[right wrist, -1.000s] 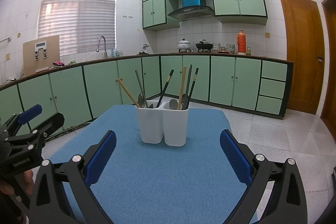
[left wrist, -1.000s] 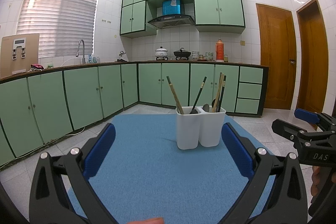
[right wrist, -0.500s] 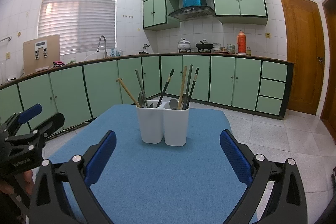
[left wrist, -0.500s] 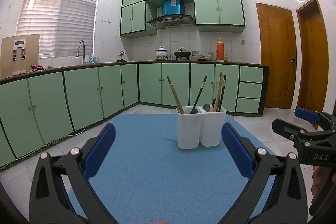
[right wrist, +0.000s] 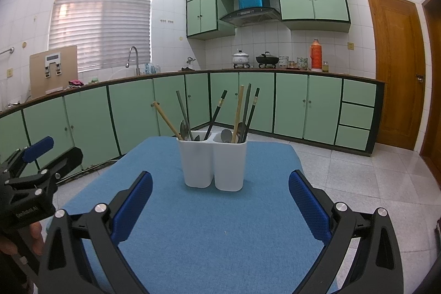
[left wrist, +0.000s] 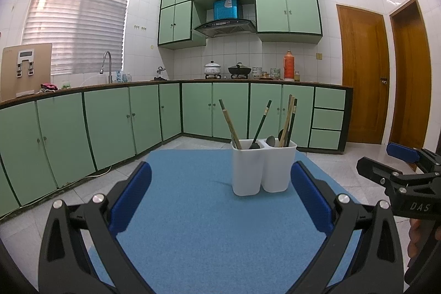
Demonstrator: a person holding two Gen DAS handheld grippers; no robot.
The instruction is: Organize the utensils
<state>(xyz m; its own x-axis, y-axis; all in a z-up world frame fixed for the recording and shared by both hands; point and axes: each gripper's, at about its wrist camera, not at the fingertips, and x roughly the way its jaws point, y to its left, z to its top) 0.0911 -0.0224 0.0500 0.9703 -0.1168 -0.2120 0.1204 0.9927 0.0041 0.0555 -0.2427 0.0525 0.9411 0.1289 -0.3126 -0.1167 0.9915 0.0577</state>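
A white two-compartment holder [left wrist: 261, 167] [right wrist: 213, 161] stands on the blue mat [left wrist: 198, 216] [right wrist: 206, 225]. Chopsticks [left wrist: 230, 123] [right wrist: 237, 113] and spoons [left wrist: 270, 141] [right wrist: 226, 134] stand in both compartments. My left gripper [left wrist: 220, 197] is open and empty, held back from the holder. My right gripper [right wrist: 219, 200] is open and empty, also short of the holder. Each gripper shows at the edge of the other's view: the right one [left wrist: 399, 172] and the left one [right wrist: 35, 164].
The blue mat covers a table with tiled floor [right wrist: 358, 178] around it. Green cabinets [left wrist: 110, 126] and a counter with sink, pots and a red thermos [right wrist: 315, 55] line the far walls. Wooden doors [left wrist: 361, 73] stand at the right.
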